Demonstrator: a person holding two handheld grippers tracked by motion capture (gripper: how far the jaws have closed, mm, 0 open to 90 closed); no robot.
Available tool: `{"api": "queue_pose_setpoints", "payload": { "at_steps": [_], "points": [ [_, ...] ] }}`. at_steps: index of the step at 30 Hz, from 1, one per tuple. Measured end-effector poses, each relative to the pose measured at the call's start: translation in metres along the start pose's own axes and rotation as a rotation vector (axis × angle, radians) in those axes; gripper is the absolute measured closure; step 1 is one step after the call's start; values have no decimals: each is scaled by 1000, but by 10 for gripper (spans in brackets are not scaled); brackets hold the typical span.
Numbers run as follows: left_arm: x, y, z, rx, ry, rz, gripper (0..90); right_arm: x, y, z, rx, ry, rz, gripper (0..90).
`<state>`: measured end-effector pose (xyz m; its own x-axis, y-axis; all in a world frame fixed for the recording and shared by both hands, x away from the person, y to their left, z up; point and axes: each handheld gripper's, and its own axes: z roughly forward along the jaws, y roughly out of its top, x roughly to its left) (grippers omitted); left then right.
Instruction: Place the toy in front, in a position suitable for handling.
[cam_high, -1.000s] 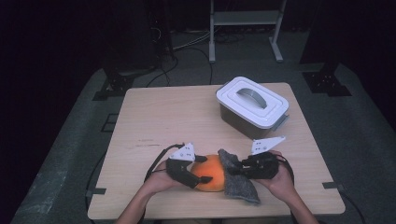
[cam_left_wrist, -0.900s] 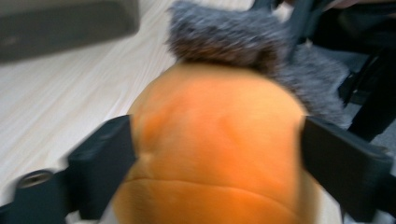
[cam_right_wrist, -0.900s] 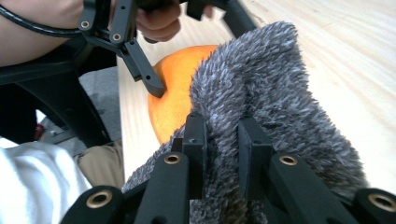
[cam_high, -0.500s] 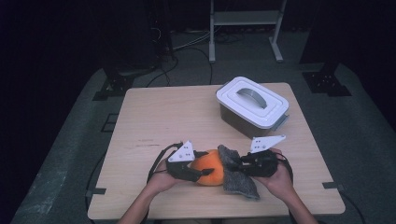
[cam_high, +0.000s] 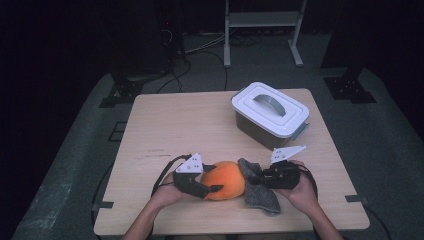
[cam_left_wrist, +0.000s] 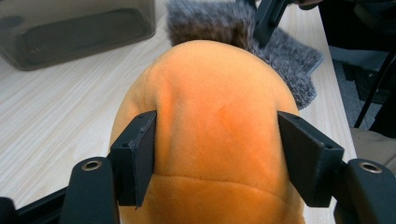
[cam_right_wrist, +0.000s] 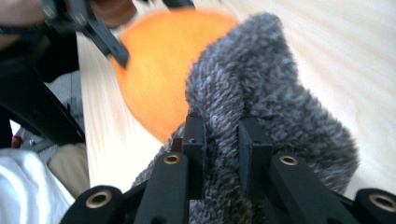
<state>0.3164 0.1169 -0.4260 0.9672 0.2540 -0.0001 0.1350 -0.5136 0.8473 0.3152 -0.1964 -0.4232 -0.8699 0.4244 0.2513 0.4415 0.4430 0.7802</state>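
An orange plush toy (cam_high: 227, 180) lies near the table's front edge, and a grey fuzzy cloth (cam_high: 262, 197) joins it on its right. My left gripper (cam_high: 214, 178) straddles the toy's left end. In the left gripper view both pads (cam_left_wrist: 142, 154) dent the orange plush (cam_left_wrist: 219, 93); these jaws have just been opening, with the toy still between them. My right gripper (cam_high: 255, 177) is shut on a raised fold of the grey cloth (cam_right_wrist: 271, 93), which its jaws (cam_right_wrist: 222, 140) pinch tightly. The orange toy (cam_right_wrist: 163, 60) lies just beyond that fold.
A dark plastic box with a white handled lid (cam_high: 270, 110) stands at the back right of the wooden table (cam_high: 175, 130). It appears again as a dark box (cam_left_wrist: 70, 28) behind the toy. Cables trail from both grippers toward the front edge.
The left gripper has shifted slightly against the toy's left end. The right gripper and the grey cloth have stayed where they were.
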Motion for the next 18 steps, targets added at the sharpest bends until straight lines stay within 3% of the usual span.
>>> {"api": "queue_pose_setpoints", "payload": {
  "at_steps": [4,9,12,18],
  "points": [
    [-1,1,5,-5,-5,5,310,13,15,-1,-70,41,-33,745],
    [0,2,3,-8,-21,-3,281,12,11,9,-30,64,-32,744],
    [3,2,0,-41,-58,-53,184,10,9,8,-14,62,-30,745],
    [6,-1,-3,-32,-54,-76,190,8,3,6,13,56,-19,746]
  ]
}}
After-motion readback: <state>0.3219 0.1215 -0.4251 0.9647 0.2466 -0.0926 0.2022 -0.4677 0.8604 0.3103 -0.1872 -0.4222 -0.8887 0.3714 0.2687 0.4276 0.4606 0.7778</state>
